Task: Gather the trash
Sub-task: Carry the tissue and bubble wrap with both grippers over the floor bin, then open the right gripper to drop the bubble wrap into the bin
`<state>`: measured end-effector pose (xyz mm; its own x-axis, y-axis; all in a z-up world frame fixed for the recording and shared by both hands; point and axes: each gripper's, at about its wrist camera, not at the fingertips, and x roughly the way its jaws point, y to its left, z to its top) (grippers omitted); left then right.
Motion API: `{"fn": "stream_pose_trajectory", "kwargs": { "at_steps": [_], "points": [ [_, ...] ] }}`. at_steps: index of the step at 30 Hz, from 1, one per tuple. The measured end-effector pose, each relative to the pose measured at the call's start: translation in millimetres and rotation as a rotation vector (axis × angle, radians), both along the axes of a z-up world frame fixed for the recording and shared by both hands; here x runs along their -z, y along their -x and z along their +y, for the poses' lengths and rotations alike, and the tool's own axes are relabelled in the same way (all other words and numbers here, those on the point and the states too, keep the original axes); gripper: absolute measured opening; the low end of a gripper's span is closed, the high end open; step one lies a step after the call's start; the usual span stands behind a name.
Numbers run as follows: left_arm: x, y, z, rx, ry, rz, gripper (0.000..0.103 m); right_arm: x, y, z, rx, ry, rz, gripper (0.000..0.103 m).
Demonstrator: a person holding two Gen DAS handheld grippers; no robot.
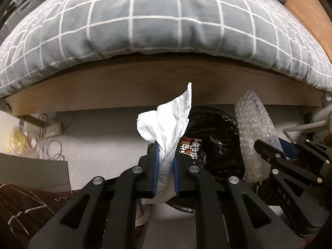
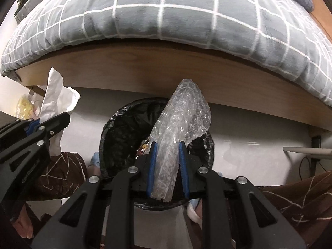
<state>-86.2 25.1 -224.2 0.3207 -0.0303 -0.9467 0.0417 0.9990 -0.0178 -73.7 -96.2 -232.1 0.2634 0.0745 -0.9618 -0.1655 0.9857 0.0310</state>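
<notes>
My left gripper [image 1: 166, 159] is shut on a crumpled white tissue [image 1: 170, 120], which sticks up between its blue pads. My right gripper [image 2: 167, 157] is shut on a roll of clear bubble wrap [image 2: 182, 114]. Both point steeply down over a round bin lined with a black bag [image 2: 120, 128]. A printed snack wrapper [image 1: 192, 149] lies inside the bin. In the left wrist view the right gripper [image 1: 269, 151] holds the bubble wrap [image 1: 253, 128] at the right. In the right wrist view the left gripper [image 2: 60, 118] with the tissue [image 2: 56, 95] is at the left.
A wooden bed frame [image 1: 145, 83] with a grey checked quilt [image 1: 145, 20] overhangs the bin. A power strip with tangled cables [image 1: 49, 132] and a yellow bag [image 1: 14, 139] lie on the floor at the left. The person's brown patterned trouser legs [image 2: 290, 197] flank the bin.
</notes>
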Motion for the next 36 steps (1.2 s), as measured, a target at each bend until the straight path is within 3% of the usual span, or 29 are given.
{"fn": "stream_pose_trajectory", "kwargs": {
  "at_steps": [6, 12, 19, 29, 32, 36],
  "points": [
    [-2, 2, 9, -0.022, -0.001, 0.006, 0.011, 6, -2, 14, -0.023, 0.005, 0.006, 0.02],
    [-5, 2, 10, -0.024, 0.007, 0.003, 0.011, 9, -2, 13, -0.015, 0.018, 0.0, 0.027],
    [-6, 1, 3, -0.008, 0.005, -0.006, 0.011, 0, -2, -5, 0.032, 0.03, -0.047, 0.053],
    [-1, -2, -36, 0.052, 0.004, 0.006, 0.011, -20, 3, -64, 0.159, 0.038, -0.135, 0.089],
    [0, -2, -49, 0.069, 0.0, 0.007, 0.011, -25, 5, -77, 0.181, 0.039, -0.156, 0.096],
    [1, -3, -64, 0.094, -0.002, 0.006, 0.011, -30, 7, -89, 0.194, 0.059, -0.177, 0.096]
  ]
}}
